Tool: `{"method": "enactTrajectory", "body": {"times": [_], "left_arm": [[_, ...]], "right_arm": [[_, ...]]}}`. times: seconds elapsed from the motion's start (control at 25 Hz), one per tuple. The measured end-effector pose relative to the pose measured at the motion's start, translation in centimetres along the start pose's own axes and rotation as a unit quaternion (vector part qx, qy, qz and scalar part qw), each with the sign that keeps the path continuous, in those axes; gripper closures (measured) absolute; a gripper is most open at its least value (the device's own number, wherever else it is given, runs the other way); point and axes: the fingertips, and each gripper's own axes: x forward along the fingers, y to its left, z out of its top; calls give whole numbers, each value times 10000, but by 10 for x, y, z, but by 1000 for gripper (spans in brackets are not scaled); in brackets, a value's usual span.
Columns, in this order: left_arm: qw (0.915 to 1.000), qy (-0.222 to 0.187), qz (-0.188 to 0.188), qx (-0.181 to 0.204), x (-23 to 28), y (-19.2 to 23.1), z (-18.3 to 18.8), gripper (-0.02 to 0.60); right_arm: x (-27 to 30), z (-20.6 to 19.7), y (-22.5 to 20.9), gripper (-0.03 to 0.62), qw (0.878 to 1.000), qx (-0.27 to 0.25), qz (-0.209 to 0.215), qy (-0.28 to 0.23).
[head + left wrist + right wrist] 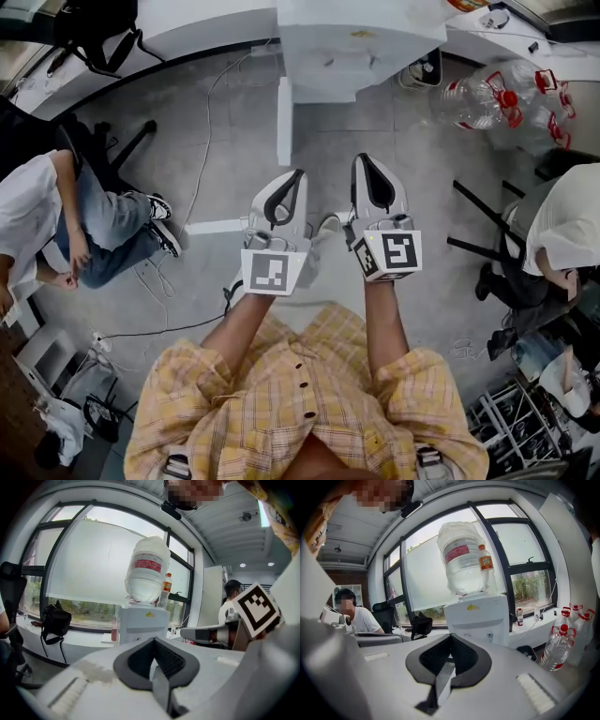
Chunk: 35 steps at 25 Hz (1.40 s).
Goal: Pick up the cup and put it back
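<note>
**Operator A:** Status check. Where do we have the cup?

**Operator B:** We find no cup in any view. The left hand-held gripper and the right hand-held gripper are both closed with nothing between the jaws. They sit side by side, aimed at the water dispenser.

**Operator A:** What failure modes do we expect from here?

**Operator B:** Three, in our judgement.
1. With the jaws together, we would knock a cup over instead of taking it, so we should open them before the approach.
2. The target is not located, so any advance risks striking the dispenser front.
3. A cable runs across the floor ahead of us, and a step forward could snag it.

**Operator A:** Inventory?

**Operator B:**
- Hand-held grippers: two.
- Dispensers: one.
- Inverted bottle on top of it: one.
- Small bottle with an orange label beside that: one.
- Clear jugs on the floor at right: we count three red tops, but the jugs overlap, so treat this as approximate.
- Seated persons: two, the other at the right edge.
- Black bag on the counter: one.
- Cups: zero.
</note>
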Motion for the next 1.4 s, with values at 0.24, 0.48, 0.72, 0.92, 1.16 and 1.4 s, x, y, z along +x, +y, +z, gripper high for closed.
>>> {"method": "enactTrajectory", "body": {"times": [0.24, 0.48, 0.72, 0.92, 1.16, 1.4], "left_arm": [[9999, -21, 40, 107, 48, 21, -48, 578], [9995, -204, 189, 152, 85, 43, -89, 578], [9988, -324, 335, 160, 114, 54, -136, 578], [9982, -434, 363, 178, 137, 59, -182, 578], [9966, -606, 544, 97, 160, 74, -225, 578], [9944, -845, 607, 159, 169, 82, -249, 578]], "right_arm": [[45, -48, -30, 595, 10000, 0, 55, -25], [81, -95, -50, 595, 9998, -46, 165, -97], [118, -150, -73, 595, 9990, -99, 304, -304], [146, -205, -94, 595, 9988, -187, 349, -303], [184, -272, -125, 592, 9988, -208, 394, -207], [214, -319, -144, 583, 9982, -248, 495, -230]]}}
